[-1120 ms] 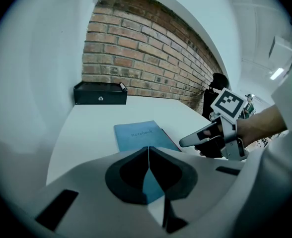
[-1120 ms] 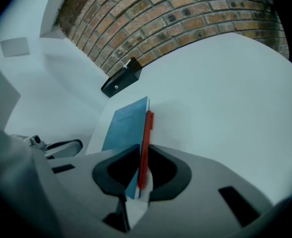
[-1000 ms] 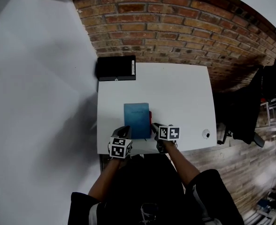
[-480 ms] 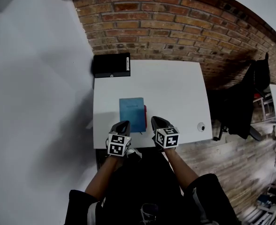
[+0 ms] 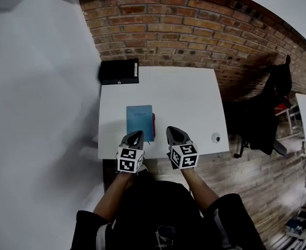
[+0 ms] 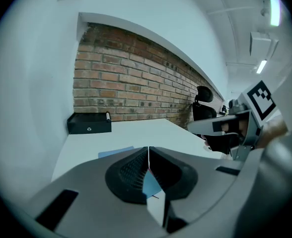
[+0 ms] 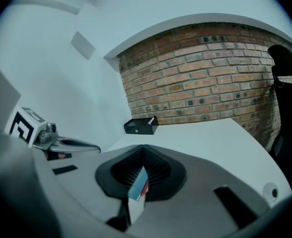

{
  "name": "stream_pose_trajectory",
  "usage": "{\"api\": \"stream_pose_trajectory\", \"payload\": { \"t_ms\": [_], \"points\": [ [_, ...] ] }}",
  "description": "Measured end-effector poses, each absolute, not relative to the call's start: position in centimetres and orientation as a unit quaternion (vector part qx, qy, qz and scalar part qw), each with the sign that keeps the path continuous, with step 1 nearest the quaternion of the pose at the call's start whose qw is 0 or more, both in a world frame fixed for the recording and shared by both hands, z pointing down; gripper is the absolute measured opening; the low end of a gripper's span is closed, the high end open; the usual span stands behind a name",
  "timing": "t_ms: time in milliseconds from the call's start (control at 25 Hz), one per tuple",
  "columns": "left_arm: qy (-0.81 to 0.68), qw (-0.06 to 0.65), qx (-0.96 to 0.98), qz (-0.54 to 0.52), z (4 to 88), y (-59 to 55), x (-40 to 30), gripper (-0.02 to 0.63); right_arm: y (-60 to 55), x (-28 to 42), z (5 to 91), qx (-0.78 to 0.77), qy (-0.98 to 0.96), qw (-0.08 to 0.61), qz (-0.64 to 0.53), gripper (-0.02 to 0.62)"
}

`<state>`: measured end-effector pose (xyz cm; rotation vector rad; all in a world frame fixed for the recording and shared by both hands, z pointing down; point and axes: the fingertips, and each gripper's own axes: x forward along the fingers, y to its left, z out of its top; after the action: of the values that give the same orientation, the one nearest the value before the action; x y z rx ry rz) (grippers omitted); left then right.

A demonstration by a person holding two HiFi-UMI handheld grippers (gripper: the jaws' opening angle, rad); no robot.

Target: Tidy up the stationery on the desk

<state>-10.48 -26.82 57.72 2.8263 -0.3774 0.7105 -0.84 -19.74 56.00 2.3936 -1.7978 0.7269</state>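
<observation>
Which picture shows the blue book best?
The head view: the whole blue notebook lies flat on the white desk. Both gripper views catch only slivers of it behind their own jaws.

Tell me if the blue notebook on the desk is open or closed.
Closed. The blue notebook lies flat on the white desk, with only its plain cover showing and no pages spread.

No words or numbers can be read; only black-and-white square markers on the gripper cubes
</observation>
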Motion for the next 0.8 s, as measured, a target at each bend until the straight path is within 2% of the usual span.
{"api": "stream_pose_trajectory", "payload": {
  "t_ms": [400,800],
  "points": [
    [-0.169,0.097,0.955,0.225,54.9,-19.8,-13.2,0.018,-11.8,-2.7,49.9,0.77,-0.619,0.042,0.146,0.023],
    [-0.174,0.088,0.957,0.214,53.4,-12.9,-16.1,0.018,-4.2,-5.3,48.9,0.772,-0.618,0.028,0.146,0.023]
  ]
}}
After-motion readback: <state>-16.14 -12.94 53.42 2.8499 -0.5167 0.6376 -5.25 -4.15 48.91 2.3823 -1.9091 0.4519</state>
